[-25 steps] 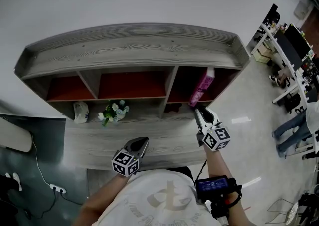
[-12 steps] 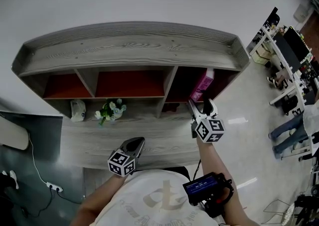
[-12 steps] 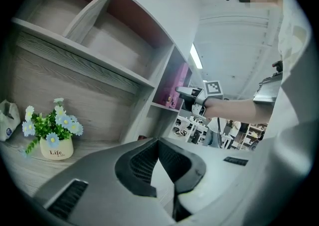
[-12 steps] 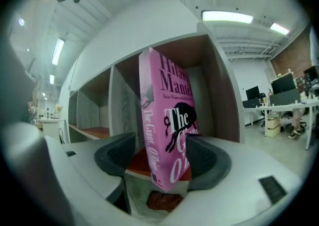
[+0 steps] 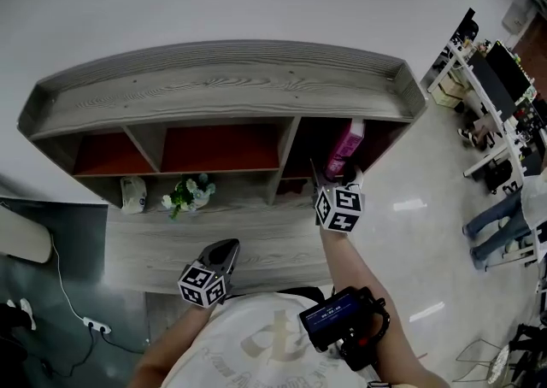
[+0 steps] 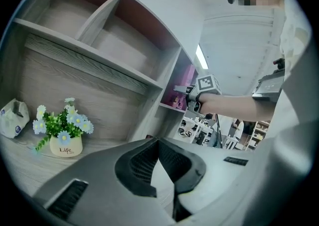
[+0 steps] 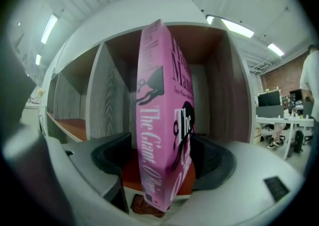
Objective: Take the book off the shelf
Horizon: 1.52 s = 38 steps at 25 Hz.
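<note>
A pink book (image 5: 346, 145) stands leaning in the right-hand upper compartment of the grey wooden shelf (image 5: 231, 87). My right gripper (image 5: 335, 174) is up at that compartment. In the right gripper view the book (image 7: 164, 100) fills the space between the jaws of my right gripper (image 7: 164, 153). The jaws are opening, and a gap shows on the left side of the book. The book's lower corner hangs over the shelf's edge. My left gripper (image 5: 224, 249) is low in front of the lower shelf board, shut with nothing in it (image 6: 158, 143). The left gripper view also shows the pink book (image 6: 174, 93).
A small pot of flowers (image 5: 188, 194) (image 6: 62, 135) and a white packet (image 5: 132, 191) (image 6: 12, 118) sit on the lower board at the left. The other upper compartments have red backs. Desks, chairs and a person stand on the floor at the far right (image 5: 504, 121).
The right gripper has moved left and up to the book and its jaws have spread from nearly shut to wide around it. The left gripper has drifted slightly down and left.
</note>
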Available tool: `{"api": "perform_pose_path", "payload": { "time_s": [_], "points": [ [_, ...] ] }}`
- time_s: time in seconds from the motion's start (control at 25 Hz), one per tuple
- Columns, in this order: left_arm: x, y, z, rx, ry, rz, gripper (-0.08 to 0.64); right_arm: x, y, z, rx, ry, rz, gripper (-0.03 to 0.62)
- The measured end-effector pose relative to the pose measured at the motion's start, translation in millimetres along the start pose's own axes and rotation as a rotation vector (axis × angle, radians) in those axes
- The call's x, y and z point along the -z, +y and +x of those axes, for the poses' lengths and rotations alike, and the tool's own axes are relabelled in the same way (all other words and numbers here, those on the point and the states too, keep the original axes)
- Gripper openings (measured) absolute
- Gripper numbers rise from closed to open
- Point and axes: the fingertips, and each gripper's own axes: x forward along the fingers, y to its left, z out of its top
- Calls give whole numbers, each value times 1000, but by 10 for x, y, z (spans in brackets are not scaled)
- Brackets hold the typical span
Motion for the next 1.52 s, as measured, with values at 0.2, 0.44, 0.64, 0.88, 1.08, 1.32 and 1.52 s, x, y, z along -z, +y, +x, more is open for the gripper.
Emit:
{"api": "perform_pose_path", "payload": {
  "time_s": [0.2,0.44,0.64,0.88,1.08,1.32,1.52],
  "points": [
    [-16,14,47,-5,-5,-12,2,36,-120,56,68,21,-31,306],
    [-21,2,130,3,-1,-11,2,31,-207,24,84,14,-36,241],
    [-9,-48,201,16,8,-11,2,39,-327,-27,110,23,-63,207],
    [30,-110,255,27,22,-8,2,53,-520,-84,125,27,-58,164],
    [53,-181,305,40,29,-7,2,49,-597,-56,107,39,-54,161],
    [47,-224,300,41,29,-2,2,42,-647,-59,76,44,-27,150],
    [77,-228,263,34,37,-3,2,46,-647,-90,51,38,-15,146]
  ]
}}
